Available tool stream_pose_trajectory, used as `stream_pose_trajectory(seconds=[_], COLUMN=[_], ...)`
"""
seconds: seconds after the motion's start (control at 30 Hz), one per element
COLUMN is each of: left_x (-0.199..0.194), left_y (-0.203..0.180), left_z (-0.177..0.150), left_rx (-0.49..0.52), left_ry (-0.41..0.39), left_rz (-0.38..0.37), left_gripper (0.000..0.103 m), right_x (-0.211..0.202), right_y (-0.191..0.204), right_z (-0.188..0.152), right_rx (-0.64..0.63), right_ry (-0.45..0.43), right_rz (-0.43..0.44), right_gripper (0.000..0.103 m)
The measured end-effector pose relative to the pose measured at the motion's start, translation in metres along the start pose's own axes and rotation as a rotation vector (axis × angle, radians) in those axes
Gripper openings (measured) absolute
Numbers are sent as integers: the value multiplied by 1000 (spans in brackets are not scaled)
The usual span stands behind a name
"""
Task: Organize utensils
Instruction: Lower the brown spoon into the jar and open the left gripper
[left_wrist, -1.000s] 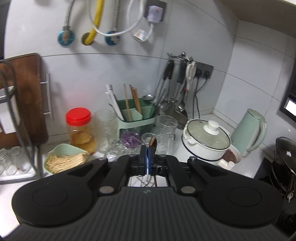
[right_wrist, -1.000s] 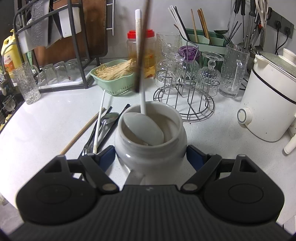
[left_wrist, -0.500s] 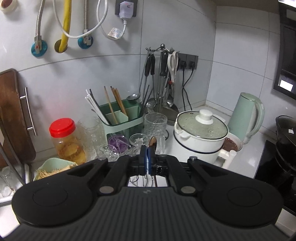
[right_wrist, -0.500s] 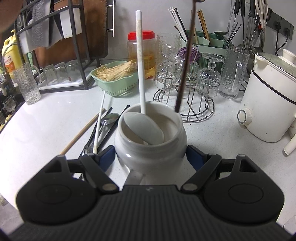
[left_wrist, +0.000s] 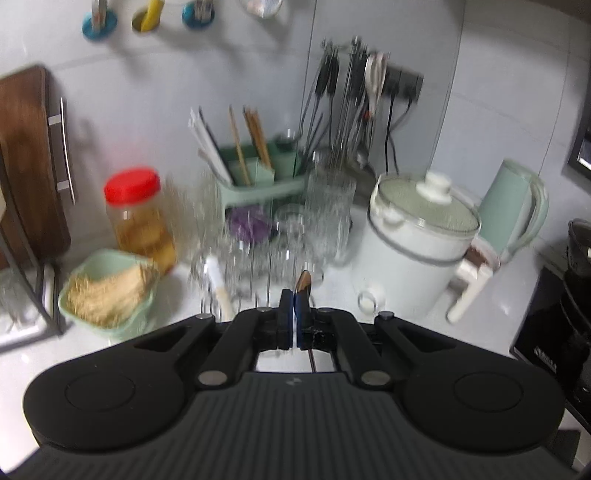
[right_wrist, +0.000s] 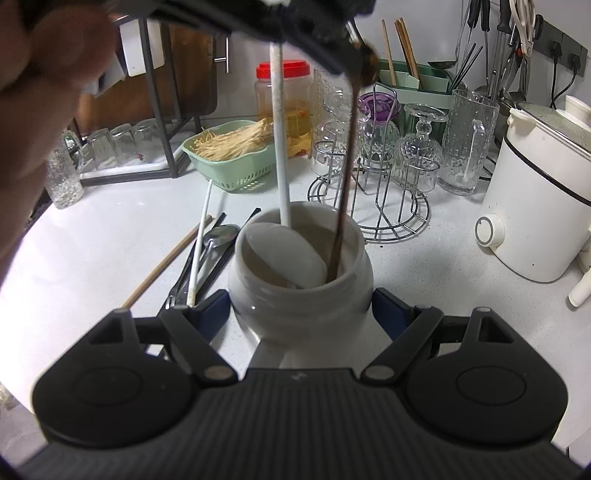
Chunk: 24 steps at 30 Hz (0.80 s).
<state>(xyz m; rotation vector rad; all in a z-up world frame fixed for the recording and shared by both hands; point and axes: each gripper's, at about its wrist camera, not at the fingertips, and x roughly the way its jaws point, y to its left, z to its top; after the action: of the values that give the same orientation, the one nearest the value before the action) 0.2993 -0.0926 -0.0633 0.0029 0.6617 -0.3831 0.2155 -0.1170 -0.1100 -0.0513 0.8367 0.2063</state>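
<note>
Utensils loose on counter beside jar, glass rack behind.

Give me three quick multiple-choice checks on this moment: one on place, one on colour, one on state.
1. Where is the dark utensil's lower end?
A. in the white jar
B. on the counter
C. in the green caddy

2. What colour is the lid on the jar of yellow liquid?
A. blue
B. red
C. white

3. The right tool is:
A. open, away from everything
B. shut on the white jar
C. shut on a glass

Key:
1 A, the dark utensil dips inside the white jar.
2 B, the lid is red.
3 B, the right tool clamps the jar's sides.
</note>
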Motion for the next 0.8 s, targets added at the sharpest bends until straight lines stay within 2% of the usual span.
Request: stream_pose_trajectory(seconds=[0.13, 0.23, 0.3, 0.37, 0.57, 0.8], left_x=[-3, -8, -13, -20, -39, -68], left_y=[11, 17, 17, 16, 23, 21], left_z=[-1, 0, -1, -2, -6, -8], left_rx=[-70, -101, -106, -105, -152, -167], left_ry=[62, 113, 136, 142, 176, 159], left_rz=[7, -10, 8, 36, 45, 55], left_gripper=[2, 2, 3, 3, 4, 5], right_x=[0, 0, 0, 0, 0, 0], right_y=[-1, 0, -1, -1, 0, 0], right_z=[0, -1, -1, -1, -2, -2], right_rx=[-1, -1, -5, 0, -4, -11], right_ry=[-4, -3, -4, -9, -18, -22], right_rz=[3, 5, 8, 9, 4, 4], right_gripper=[86, 86, 86, 86, 86, 86])
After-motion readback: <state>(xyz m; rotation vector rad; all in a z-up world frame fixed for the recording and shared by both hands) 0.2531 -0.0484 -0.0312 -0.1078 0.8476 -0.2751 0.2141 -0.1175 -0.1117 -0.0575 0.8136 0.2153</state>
